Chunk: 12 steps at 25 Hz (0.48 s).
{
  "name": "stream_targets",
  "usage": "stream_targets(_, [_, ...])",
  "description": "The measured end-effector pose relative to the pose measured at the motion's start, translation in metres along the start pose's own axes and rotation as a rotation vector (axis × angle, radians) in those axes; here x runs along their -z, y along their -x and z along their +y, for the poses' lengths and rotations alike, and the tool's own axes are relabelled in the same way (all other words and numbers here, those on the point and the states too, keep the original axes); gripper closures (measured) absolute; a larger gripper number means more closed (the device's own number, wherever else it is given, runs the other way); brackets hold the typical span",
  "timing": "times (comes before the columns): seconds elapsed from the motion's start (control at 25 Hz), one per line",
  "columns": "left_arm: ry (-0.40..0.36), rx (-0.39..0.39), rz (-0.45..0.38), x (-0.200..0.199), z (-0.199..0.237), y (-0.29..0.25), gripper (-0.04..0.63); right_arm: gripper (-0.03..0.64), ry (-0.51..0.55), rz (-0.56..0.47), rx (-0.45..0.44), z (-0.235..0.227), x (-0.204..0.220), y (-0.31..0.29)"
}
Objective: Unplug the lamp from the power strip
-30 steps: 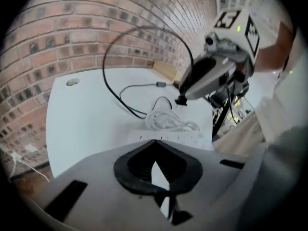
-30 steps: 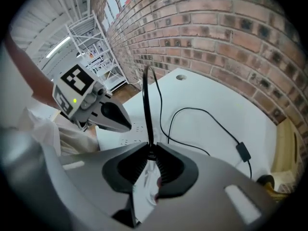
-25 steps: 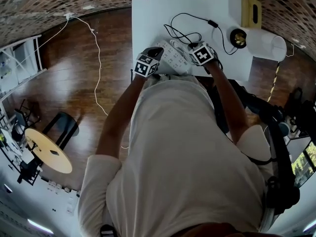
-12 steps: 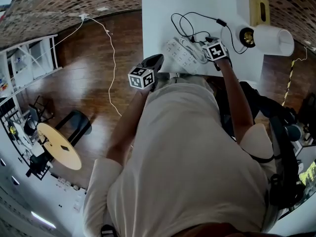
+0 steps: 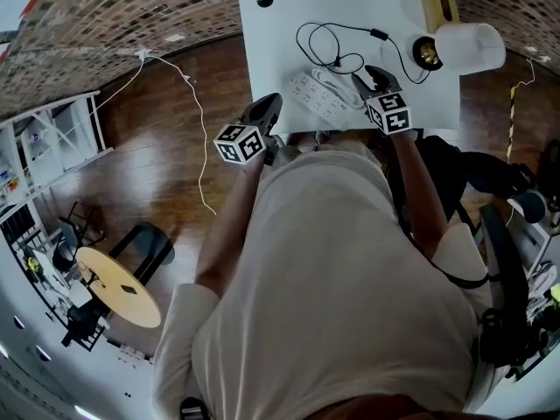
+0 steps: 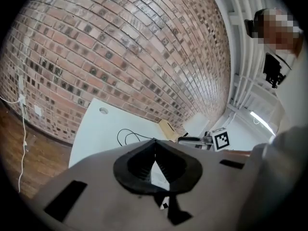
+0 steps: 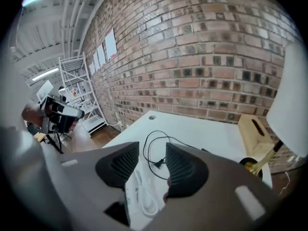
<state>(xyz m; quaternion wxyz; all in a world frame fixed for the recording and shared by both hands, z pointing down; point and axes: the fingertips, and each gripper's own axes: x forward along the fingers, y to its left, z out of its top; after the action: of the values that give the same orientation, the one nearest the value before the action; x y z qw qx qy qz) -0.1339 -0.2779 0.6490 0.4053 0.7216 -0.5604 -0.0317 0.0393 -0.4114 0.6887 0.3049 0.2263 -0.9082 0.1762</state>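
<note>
The white power strip (image 5: 315, 93) lies near the front edge of the white table (image 5: 280, 33), its own white cord coiled on it (image 7: 139, 196). The lamp's black cord (image 5: 319, 46) loops over the table, and its plug (image 7: 156, 162) lies loose, apart from the strip. The lamp (image 5: 470, 46) has a white shade and a brass base (image 5: 426, 52). My right gripper (image 5: 369, 75) (image 7: 152, 148) hovers above the strip's right end; its jaws have just been opening and stand open with nothing between them. My left gripper (image 5: 269, 103) (image 6: 154, 141) is raised at the table's front edge, shut and empty.
A wooden box (image 5: 440, 3) stands beside the lamp at the back right. A cable hole (image 5: 264, 0) sits at the table's back left. A thin white cable (image 5: 188, 103) trails over the wood floor to the left. An office chair (image 5: 490, 182) stands at the right.
Both grippers have lifted off the power strip and drawn back toward the person. The right jaws have opened. The left gripper has moved left, off the strip, to the table's edge.
</note>
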Motion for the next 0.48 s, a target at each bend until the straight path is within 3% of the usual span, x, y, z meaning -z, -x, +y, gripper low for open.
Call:
stream_targets(0.2, [-0.038,0.037,-0.039,-0.021,-0.002,0.025,0.594,0.456,0.024,-0.084,0.05,0.031,-0.023,0.015])
stream_targets(0.48, [-0.1,0.067,-0.08,-0.035,0.004,0.084,0.589,0.462,0.12,-0.106,0.071,0.103,-0.049,0.01])
